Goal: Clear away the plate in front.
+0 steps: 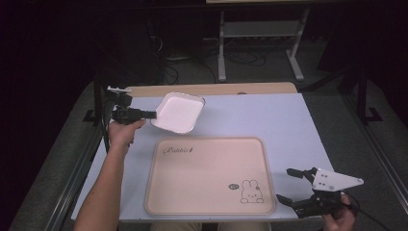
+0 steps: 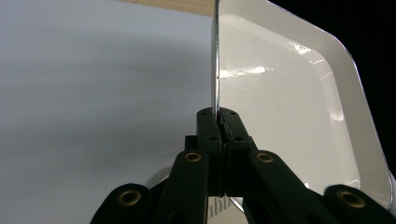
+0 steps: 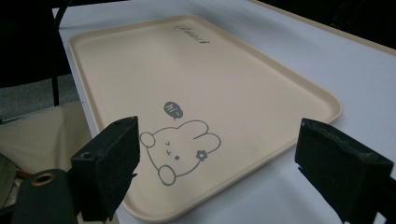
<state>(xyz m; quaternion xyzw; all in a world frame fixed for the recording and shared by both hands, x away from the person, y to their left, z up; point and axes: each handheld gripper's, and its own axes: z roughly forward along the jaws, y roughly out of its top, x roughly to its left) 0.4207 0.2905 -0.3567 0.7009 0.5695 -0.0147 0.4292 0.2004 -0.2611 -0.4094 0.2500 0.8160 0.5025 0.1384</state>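
Your left gripper [image 1: 153, 114] sits at the far left of the table, its jaws pinched tight on the rim of a white dish [image 1: 179, 112]. In the left gripper view the two black jaws meet on the thin edge of the dish [image 2: 280, 107], which stands on edge there, its glossy inner face turned to the right of that view. From the high view the dish is a shallow, rounded-corner rectangle held tilted over the pale blue-white table cover [image 1: 288, 120], just beyond the far left corner of the tray.

The beige tray [image 1: 202, 178] lies flat in the middle of the near half of the table. It carries script lettering near its far left corner [image 1: 177, 150] that looks like "Rabbit", though the letters are small and blurred. Near its near right corner is a line drawing of a rabbit [image 3: 180, 149] with a small flower at its cheek, and above it a dark speech bubble [image 3: 173, 110] reading "hi~".

Your right gripper [image 1: 288, 185] is at the near right, just beside the tray's right corner, with a grey plate on top. Its jaws stand wide apart and hold nothing; in the right gripper view they frame the rabbit corner of the tray [image 3: 243, 84]
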